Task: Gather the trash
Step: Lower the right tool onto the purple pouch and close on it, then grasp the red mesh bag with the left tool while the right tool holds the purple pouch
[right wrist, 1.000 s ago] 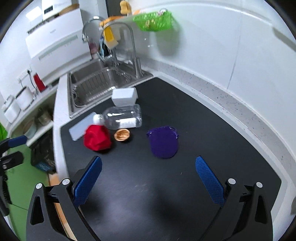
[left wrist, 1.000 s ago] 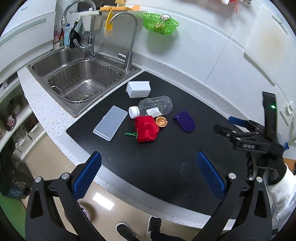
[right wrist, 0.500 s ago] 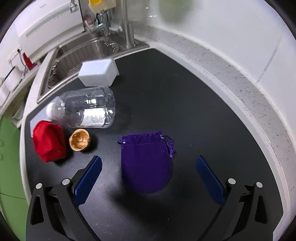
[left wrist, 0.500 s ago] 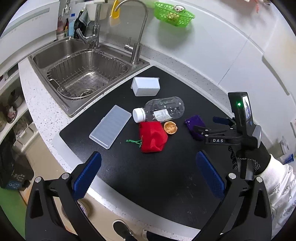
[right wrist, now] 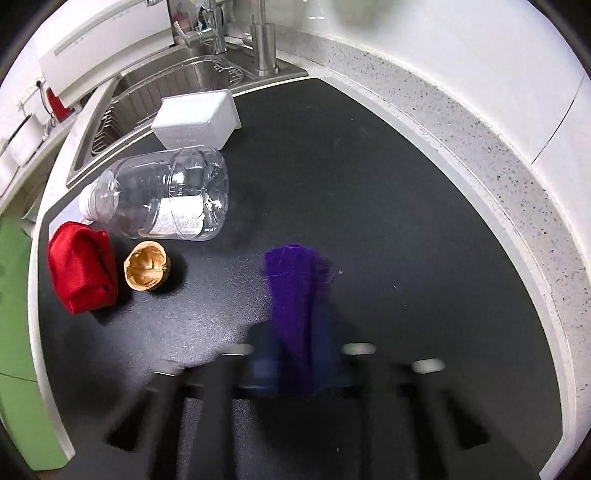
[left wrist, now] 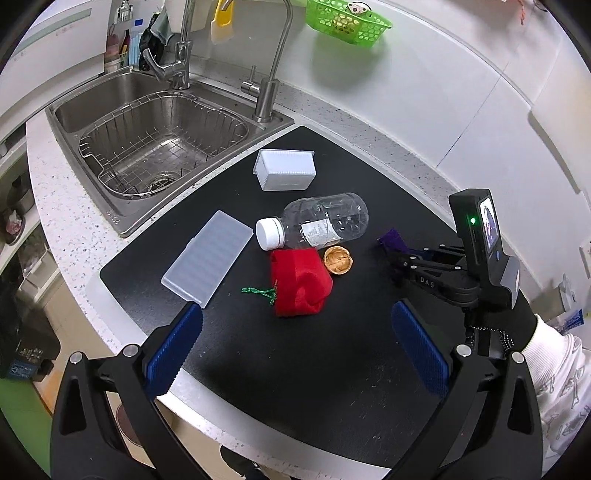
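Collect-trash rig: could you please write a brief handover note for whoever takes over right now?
Right gripper: shut on the purple pouch, which is still on the black mat.
Left gripper: open, empty, above the mat's near edge.
Untouched on the mat: clear bottle, walnut shell, red pouch, white box, flat lid.
Done: nothing collected. Left: everything.

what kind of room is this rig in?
Almost certainly a home kitchen: a stainless steel sink with a wire drain basket set in a speckled countertop, two faucets behind it, and a green basket on the white wall.
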Demonstrator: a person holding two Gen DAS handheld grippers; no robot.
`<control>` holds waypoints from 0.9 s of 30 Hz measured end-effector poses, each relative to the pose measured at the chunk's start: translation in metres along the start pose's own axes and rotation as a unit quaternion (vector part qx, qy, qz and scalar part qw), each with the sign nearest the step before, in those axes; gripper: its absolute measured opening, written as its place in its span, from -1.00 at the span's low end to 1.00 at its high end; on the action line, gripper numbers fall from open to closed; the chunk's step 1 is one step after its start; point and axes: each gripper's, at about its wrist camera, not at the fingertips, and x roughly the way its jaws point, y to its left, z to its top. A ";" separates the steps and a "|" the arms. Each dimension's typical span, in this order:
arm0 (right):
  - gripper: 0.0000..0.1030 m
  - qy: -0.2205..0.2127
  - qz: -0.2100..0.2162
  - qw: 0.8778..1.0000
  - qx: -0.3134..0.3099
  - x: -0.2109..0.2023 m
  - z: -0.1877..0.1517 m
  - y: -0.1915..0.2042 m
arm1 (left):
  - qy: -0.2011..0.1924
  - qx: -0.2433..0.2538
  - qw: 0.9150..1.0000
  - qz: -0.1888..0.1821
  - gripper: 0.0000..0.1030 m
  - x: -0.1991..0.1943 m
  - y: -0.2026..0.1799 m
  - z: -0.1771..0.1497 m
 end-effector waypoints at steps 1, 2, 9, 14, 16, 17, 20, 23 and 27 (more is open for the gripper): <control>-0.85 0.001 0.002 1.000 0.001 -0.001 -0.001 0.000 | 0.000 -0.001 1.000 -0.002 0.95 0.000 0.000 0.000; -0.86 0.000 0.003 1.000 0.004 -0.003 -0.003 0.000 | 0.001 0.001 1.000 -0.003 0.95 0.001 0.000 0.001; -0.87 -0.017 0.020 0.999 0.026 -0.035 -0.012 -0.006 | 0.006 0.004 1.000 -0.012 0.95 0.013 -0.004 0.003; -0.87 -0.033 0.027 0.999 0.027 -0.064 -0.017 -0.006 | 0.015 0.008 1.000 -0.019 0.95 0.032 -0.009 0.008; -0.87 -0.039 0.027 0.998 0.028 -0.072 -0.018 -0.007 | 0.020 0.011 1.000 -0.020 0.95 0.043 -0.011 0.011; -0.87 -0.042 0.026 0.998 0.029 -0.077 -0.020 -0.008 | 0.023 0.012 0.999 -0.020 0.95 0.047 -0.012 0.011; -0.87 -0.046 0.026 0.998 0.032 -0.084 -0.023 -0.013 | 0.033 0.018 0.999 -0.018 0.95 0.063 -0.013 0.014; -0.87 -0.048 0.028 0.998 0.039 -0.089 -0.028 -0.019 | 0.043 0.020 0.999 -0.014 0.95 0.077 -0.013 0.015; -0.87 -0.049 0.028 0.997 0.045 -0.093 -0.034 -0.025 | 0.049 0.010 0.999 -0.013 0.94 0.089 -0.009 0.014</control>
